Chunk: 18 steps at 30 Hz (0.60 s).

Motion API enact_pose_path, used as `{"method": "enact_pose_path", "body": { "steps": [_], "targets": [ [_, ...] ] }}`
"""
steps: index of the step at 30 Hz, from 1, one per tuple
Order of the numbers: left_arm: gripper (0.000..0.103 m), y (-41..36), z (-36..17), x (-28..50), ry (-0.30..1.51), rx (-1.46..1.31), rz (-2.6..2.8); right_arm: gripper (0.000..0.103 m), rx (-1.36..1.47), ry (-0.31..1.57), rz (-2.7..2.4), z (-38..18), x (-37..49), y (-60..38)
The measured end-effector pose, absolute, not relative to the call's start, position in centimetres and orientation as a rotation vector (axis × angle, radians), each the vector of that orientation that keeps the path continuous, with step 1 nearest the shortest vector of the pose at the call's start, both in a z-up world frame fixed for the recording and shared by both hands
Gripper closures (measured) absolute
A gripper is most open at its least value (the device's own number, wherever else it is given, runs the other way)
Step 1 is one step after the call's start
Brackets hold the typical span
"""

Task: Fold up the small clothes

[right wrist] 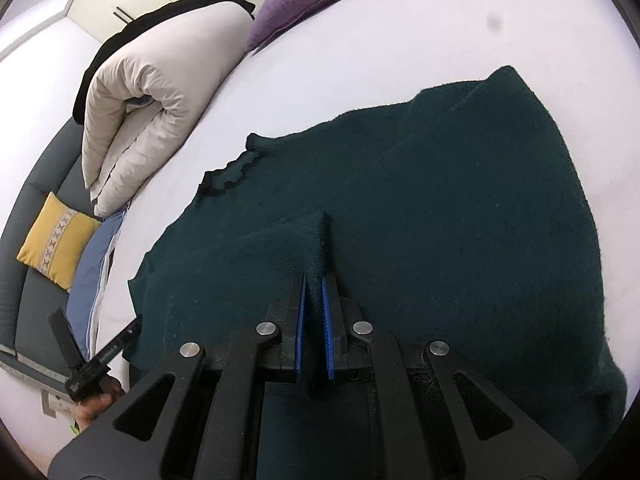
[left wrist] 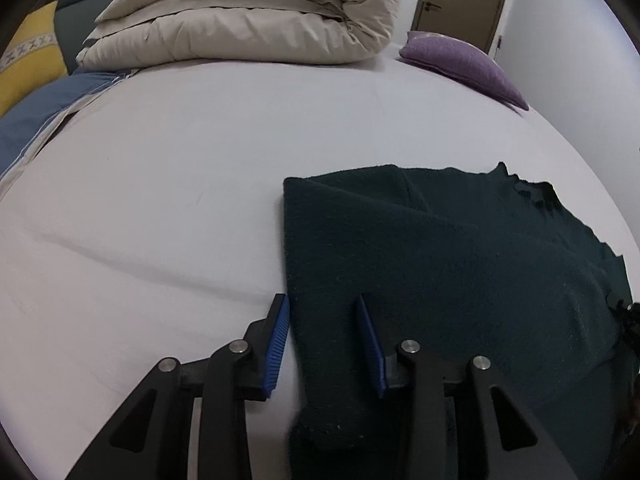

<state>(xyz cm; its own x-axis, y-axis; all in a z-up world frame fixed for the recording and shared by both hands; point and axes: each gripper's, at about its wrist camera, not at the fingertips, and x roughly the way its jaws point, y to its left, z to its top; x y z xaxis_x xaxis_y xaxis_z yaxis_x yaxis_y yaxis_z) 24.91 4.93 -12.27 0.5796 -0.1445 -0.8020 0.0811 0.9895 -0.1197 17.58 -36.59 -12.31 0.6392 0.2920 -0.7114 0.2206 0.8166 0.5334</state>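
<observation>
The right gripper (right wrist: 314, 280) sits nearest the work: its blue-padded fingers (right wrist: 299, 320) are drawn almost together on a raised ridge of the dark green fleecy knitted garment (right wrist: 420, 200), pinching a fold of the cloth that stands up between them and runs straight ahead along the line of the fingers. The left gripper (left wrist: 322, 304) is spread wide and holds nothing; its left finger lies over the pale sheet just beside the garment's near side edge, its right finger over the cloth itself, so the edge passes between the jaws. Whether the pads touch the fabric, I cannot tell.

The garment lies flat on the pale lilac bed sheet (left wrist: 160, 184), ahead of and to the right of the left gripper, its long axis running away from both cameras towards the neckline (right wrist: 236, 170) at the far end. One flap is already laid over the body. My judgement is that the next fold turns on the edge between the left jaws, with the right pinch lifting the middle.

Farther off lie a rolled beige duvet (left wrist: 248, 24), a purple cushion (left wrist: 464, 64) and a yellow patterned cushion (right wrist: 56, 242).
</observation>
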Motion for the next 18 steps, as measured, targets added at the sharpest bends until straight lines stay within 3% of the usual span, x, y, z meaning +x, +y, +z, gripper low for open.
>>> {"method": "enact_pose_path", "body": {
  "steps": [11, 15, 18],
  "targets": [
    [0.063, 5.9, -12.3, 24.8, 0.943, -0.089, -0.159, 0.101, 0.607, 0.896, 0.014, -12.6, 17.9, -37.0],
    [0.066, 7.2, -10.7, 23.5, 0.922, -0.116, -0.114, 0.092, 0.589, 0.845, -0.086, -10.5, 16.5, -37.9],
    [0.066, 7.0, -8.9, 22.6, 0.879, -0.124, -0.116, 0.093, 0.573, 0.765, -0.040, -8.2, 15.6, -37.4]
  ]
}}
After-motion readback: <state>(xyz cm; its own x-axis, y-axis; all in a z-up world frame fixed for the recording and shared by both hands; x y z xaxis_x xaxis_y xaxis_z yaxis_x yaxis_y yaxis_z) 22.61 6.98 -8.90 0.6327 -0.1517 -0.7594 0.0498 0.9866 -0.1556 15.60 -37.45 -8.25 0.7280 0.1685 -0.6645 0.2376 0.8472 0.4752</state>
